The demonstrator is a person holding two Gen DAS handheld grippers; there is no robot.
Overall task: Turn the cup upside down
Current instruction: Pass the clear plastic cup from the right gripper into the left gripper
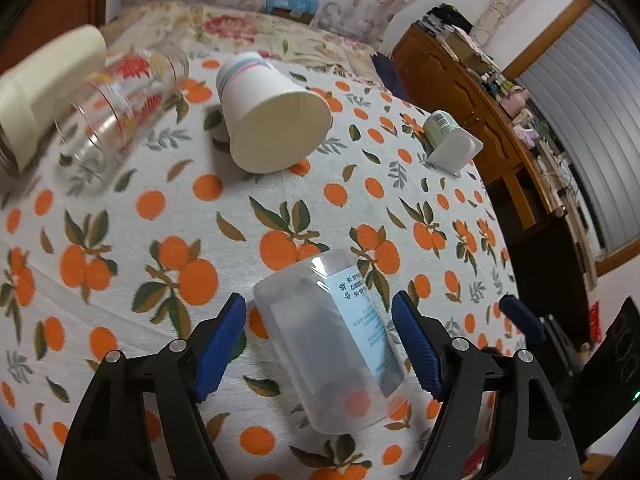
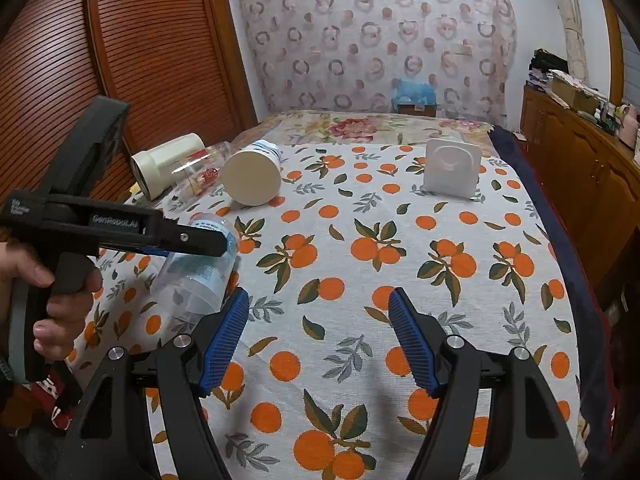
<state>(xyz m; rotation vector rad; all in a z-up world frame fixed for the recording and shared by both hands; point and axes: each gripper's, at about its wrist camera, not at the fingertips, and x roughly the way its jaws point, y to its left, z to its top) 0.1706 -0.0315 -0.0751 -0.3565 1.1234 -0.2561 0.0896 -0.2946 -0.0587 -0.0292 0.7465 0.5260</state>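
Note:
A clear plastic cup [image 1: 336,344] with a pale blue label lies on its side on the orange-print tablecloth, its mouth toward the camera. My left gripper [image 1: 320,340] is open with its blue pads on either side of the cup, not pressing it. The cup also shows in the right wrist view [image 2: 200,276], under the left gripper [image 2: 192,240]. My right gripper [image 2: 318,340] is open and empty above the cloth to the right of the cup.
A paper cup [image 1: 268,116] lies on its side at the back. Left of it lie a printed glass [image 1: 120,104] and a cream cylinder [image 1: 44,92]. A white square container [image 1: 452,144] lies back right. A wooden cabinet [image 1: 480,92] stands right of the table.

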